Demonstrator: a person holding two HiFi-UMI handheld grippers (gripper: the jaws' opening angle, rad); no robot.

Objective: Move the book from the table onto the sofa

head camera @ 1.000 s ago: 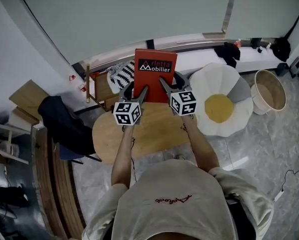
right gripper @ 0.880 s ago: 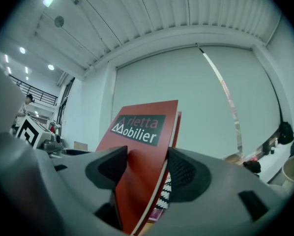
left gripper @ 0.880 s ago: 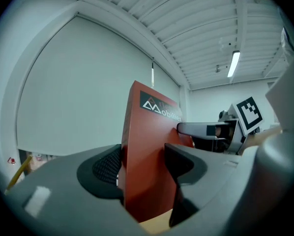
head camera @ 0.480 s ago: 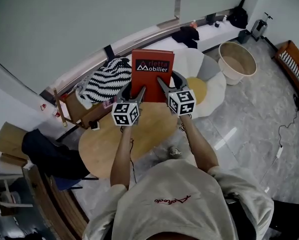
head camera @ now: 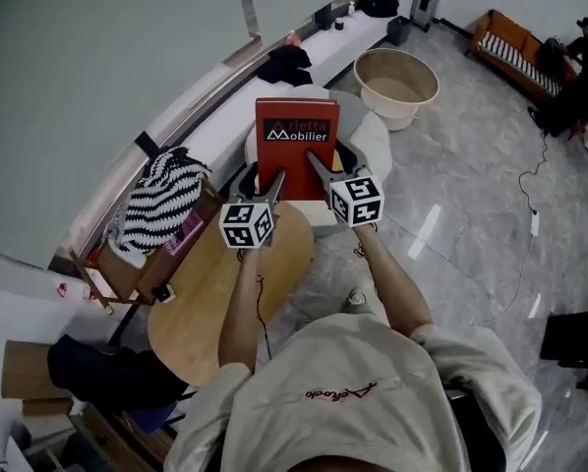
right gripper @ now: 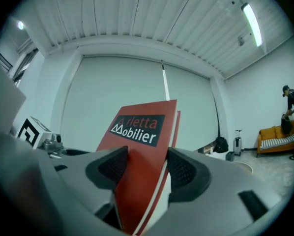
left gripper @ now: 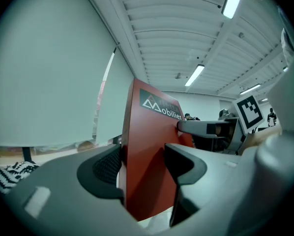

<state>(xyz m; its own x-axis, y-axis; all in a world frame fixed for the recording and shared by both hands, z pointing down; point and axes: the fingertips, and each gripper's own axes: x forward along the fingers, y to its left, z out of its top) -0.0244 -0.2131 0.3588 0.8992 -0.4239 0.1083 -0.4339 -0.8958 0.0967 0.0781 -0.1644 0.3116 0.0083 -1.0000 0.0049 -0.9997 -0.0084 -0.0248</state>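
- Left tool: jaws clamped on the lower left edge of the red book, one jaw on each cover.
- Right tool: jaws clamped on the book's lower right edge, by the page side.
- Book: upright between both tools at upper centre of the head view, its title cover facing the person.
- Round wooden surface: lower left of the book.
- White cushion: behind the book.
- Beige tub: further up-frame.
- Orange sofa: upper right corner, well apart.
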